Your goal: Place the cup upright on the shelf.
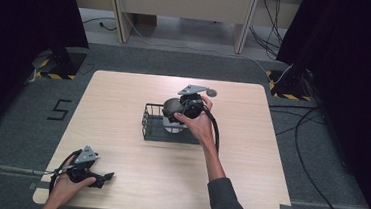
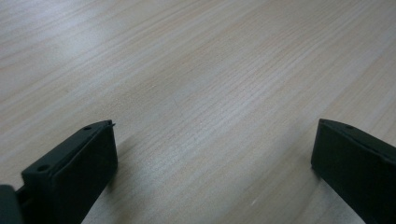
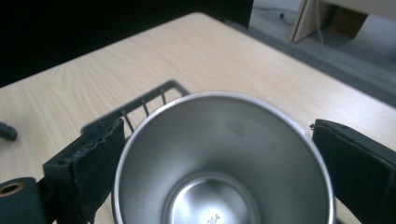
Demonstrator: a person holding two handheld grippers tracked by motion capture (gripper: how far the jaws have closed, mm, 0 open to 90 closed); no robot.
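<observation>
While your right gripper (image 3: pixel 219 177) straddles the steel cup (image 3: pixel 224 158), its jaws stand spread wide, the left pad close to the rim and the right one just clear, so the cup looks released rather than gripped. It stands upright inside the black wire basket (image 1: pixel 151 127) at mid-table (image 1: pixel 124 94). Your left gripper (image 1: pixel 98 178) rests wide and empty near the table's front left corner, out of the way.
</observation>
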